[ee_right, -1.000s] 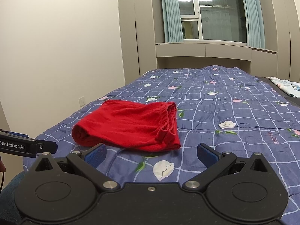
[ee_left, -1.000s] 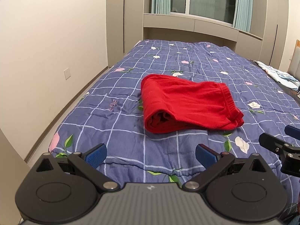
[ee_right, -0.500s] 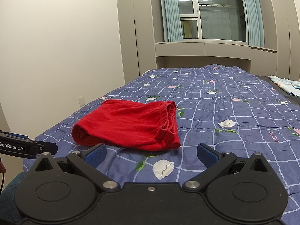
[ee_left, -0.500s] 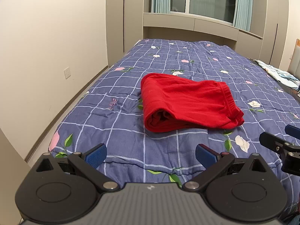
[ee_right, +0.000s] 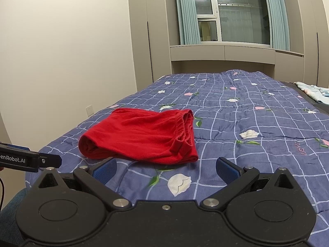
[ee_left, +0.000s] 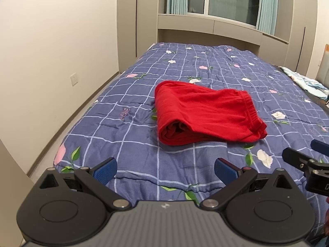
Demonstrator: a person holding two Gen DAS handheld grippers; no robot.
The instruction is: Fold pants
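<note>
The red pants (ee_left: pixel 207 113) lie folded into a compact bundle on the bed (ee_left: pixel 131 138), on its left half toward the near end, with the elastic waistband on the right and the rolled fold on the left. The bed wears a blue quilt (ee_right: pixel 257 123) with a white grid and scattered pink and white flowers. A plain cream wall (ee_left: pixel 51 51) with a socket (ee_left: pixel 74 79) runs along the left. Tall beige cabinets (ee_right: pixel 144 30) flank a window (ee_right: pixel 236 12) with pale blue curtains (ee_right: pixel 187 12) beyond the far end. A light patterned cloth (ee_right: pixel 312 91) lies at the right edge.

The left gripper (ee_left: pixel 165 167) hovers over the near edge of the quilt, jaws spread and empty, short of the pants. The right gripper (ee_right: pixel 166 167) hovers likewise, jaws spread wide, holding nothing.
</note>
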